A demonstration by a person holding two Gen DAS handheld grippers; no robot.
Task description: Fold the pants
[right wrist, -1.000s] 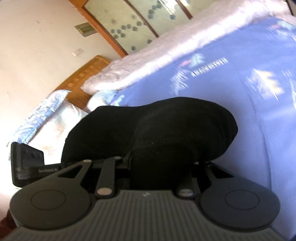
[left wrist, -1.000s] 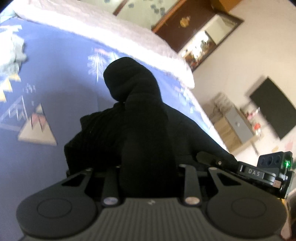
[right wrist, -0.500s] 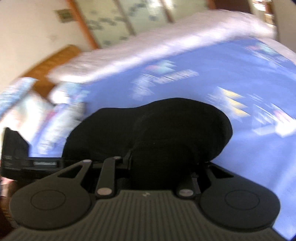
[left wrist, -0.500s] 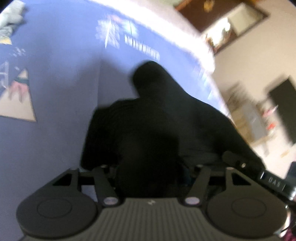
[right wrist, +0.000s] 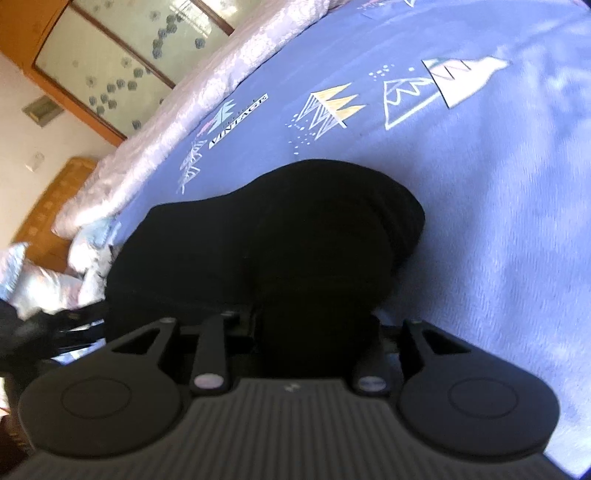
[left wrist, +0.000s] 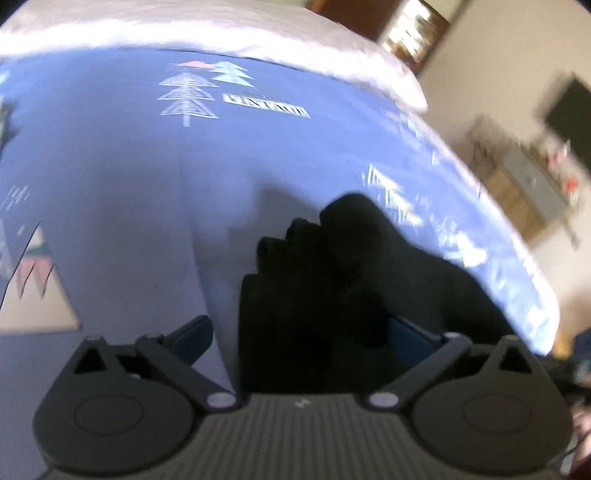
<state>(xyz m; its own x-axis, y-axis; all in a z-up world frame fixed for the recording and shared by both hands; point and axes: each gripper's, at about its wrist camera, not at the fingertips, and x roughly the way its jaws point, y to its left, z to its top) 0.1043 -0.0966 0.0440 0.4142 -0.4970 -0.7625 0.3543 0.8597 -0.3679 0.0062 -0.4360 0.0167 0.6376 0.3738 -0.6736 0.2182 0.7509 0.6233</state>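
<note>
The black pants [left wrist: 332,280] lie bunched on the blue printed bedspread [left wrist: 110,177]. In the left wrist view my left gripper [left wrist: 299,332] stands open, its blue-padded fingers [left wrist: 192,336] spread wide with the black fabric lying loose between them. In the right wrist view the pants [right wrist: 280,236] form a thick dark mound. My right gripper [right wrist: 314,325] is shut on a fold of them, and the cloth hides its fingertips.
A pale pink quilt [left wrist: 221,33] runs along the far side of the bed. A wooden headboard [right wrist: 48,206] and pillows [right wrist: 40,273] sit at the left of the right wrist view. A cabinet and dark TV [left wrist: 569,114] stand by the wall.
My left gripper has opened and let go of the pants, and has swung down toward the bed. My right gripper still grips the fabric and has tilted over the bedspread.
</note>
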